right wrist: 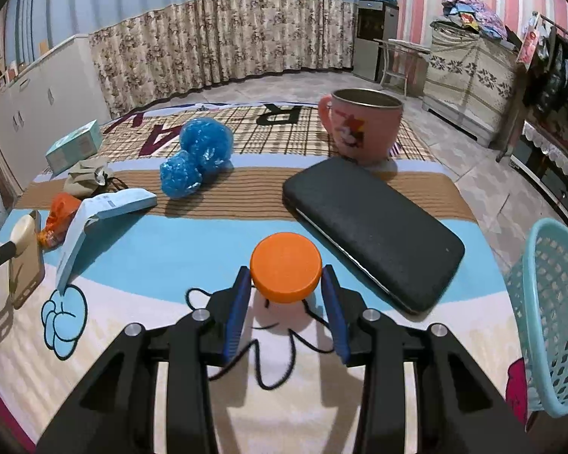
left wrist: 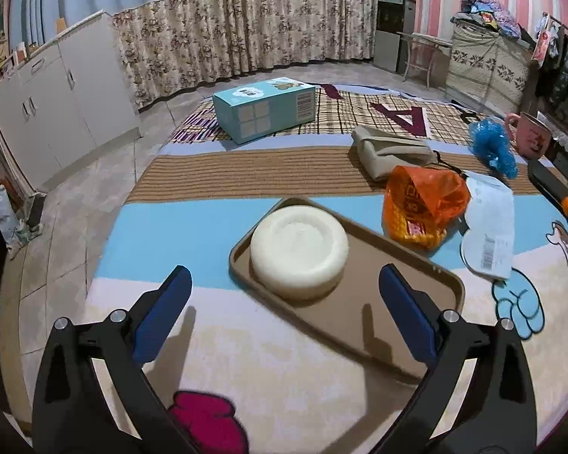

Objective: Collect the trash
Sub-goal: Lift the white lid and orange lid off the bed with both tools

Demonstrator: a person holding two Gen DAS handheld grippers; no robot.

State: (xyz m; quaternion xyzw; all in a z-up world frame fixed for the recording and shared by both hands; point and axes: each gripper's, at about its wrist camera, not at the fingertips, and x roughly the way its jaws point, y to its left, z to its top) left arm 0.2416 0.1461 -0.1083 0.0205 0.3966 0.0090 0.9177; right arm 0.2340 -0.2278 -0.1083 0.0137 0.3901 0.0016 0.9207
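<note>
Dim indoor light, soft shadows, strong fisheye distortion, dark corners.

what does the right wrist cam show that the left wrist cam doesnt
Only the right wrist view shows the right gripper shut on the orange lid, and the light blue basket at the far right. Only the left wrist view shows the open left gripper and the white bowl upside down. Both show the pink cup, blue plastic balls and orange bag.
</note>
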